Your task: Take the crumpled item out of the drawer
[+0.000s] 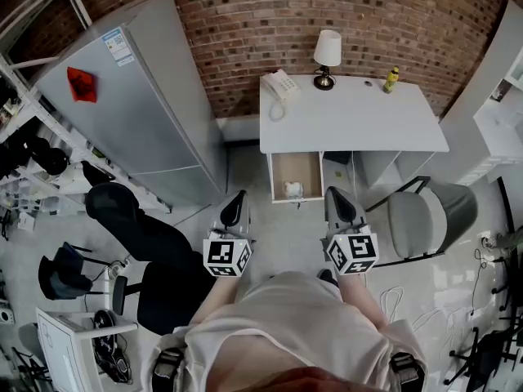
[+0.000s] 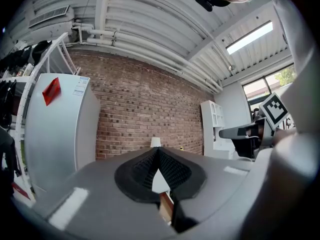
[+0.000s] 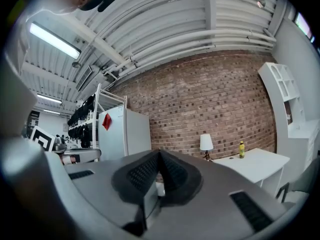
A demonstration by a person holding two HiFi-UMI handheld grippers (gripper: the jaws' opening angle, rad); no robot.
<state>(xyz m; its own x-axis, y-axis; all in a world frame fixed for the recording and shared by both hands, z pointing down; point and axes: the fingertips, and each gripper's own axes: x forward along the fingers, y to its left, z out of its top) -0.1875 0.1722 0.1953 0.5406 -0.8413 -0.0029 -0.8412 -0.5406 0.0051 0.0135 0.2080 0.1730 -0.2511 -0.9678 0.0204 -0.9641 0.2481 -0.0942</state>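
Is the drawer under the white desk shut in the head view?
No, the drawer stands pulled out from under the desk, with the crumpled item lying inside at its near end.

White crumpled item (image 1: 292, 189) at the front of the open drawer (image 1: 296, 168)

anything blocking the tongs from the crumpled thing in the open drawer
Nothing visible. The drawer is open, the crumpled item lies uncovered near its front edge, and only floor separates it from the left tongs and right tongs. The grey chair stands aside.
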